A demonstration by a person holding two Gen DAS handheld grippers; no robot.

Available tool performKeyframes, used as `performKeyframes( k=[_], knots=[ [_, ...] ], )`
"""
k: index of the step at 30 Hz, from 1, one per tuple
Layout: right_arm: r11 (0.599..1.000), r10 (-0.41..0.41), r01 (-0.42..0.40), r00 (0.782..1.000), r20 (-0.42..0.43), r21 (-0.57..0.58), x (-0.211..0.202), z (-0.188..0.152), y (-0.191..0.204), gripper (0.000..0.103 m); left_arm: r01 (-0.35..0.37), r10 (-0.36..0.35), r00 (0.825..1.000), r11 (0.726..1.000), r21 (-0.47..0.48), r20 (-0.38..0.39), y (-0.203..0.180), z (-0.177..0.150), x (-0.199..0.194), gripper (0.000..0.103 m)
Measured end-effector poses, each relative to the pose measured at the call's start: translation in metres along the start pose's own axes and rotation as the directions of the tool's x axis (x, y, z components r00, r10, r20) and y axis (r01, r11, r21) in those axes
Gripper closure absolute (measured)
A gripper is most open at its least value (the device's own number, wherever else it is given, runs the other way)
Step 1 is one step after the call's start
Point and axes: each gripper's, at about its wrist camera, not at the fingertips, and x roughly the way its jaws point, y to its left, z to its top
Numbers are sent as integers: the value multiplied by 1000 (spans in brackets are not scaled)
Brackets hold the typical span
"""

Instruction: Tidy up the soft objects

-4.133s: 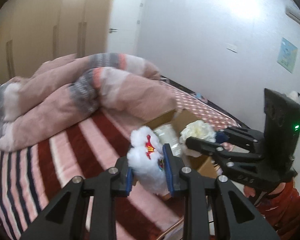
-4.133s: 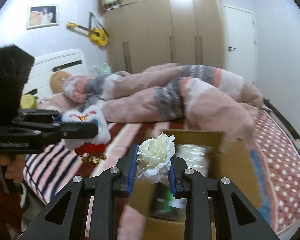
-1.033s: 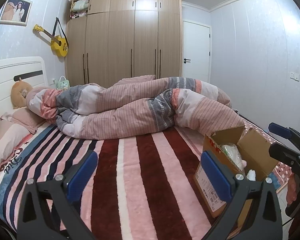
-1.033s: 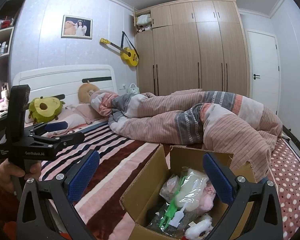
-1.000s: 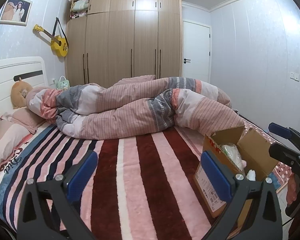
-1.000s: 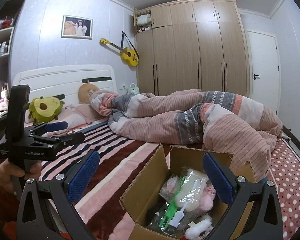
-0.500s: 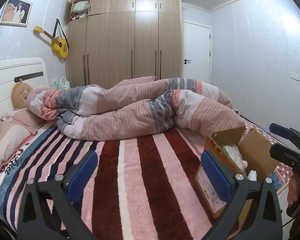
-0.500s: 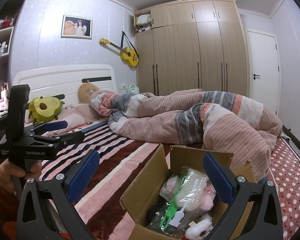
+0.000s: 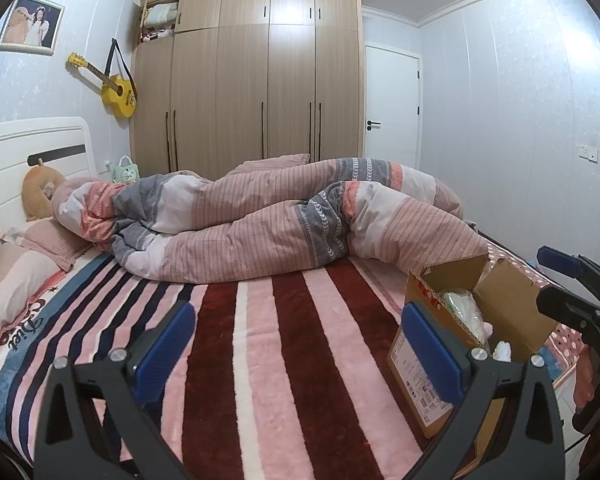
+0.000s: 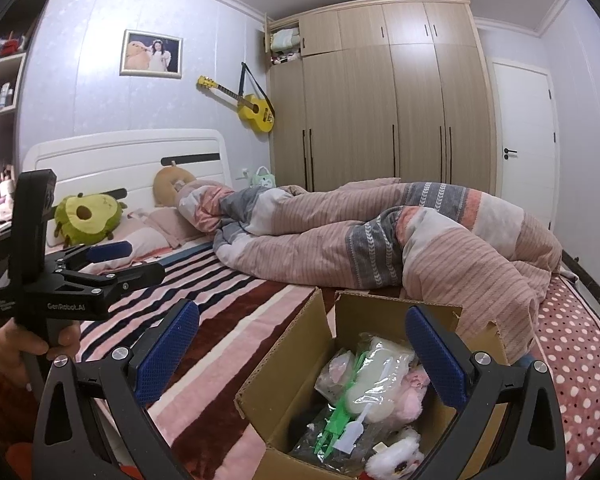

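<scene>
Grippers left (image 9: 298, 344) and right (image 10: 302, 344) both gape wide, holding nothing, above bed (image 9: 284, 344) and cardboard box (image 10: 296, 360)

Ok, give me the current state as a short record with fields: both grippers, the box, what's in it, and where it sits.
left gripper: open, nothing between the pads
right gripper: open, nothing held, over the box
cardboard box: flaps open, on the striped blanket near the bed's edge
box contents: white plush toy, pink plush, plastic-wrapped items
behind box: rumpled duvet
near headboard: avocado plush
</scene>
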Motion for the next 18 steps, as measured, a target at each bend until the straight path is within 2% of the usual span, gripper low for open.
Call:
performKeyframes(
  k=[18],
  knots=[
    [1000,-1,1,1000,-4,-3,-2,-1,-5,0,4,-4,1000,1000,1,9,-2,2,-4,1]
  ],
)
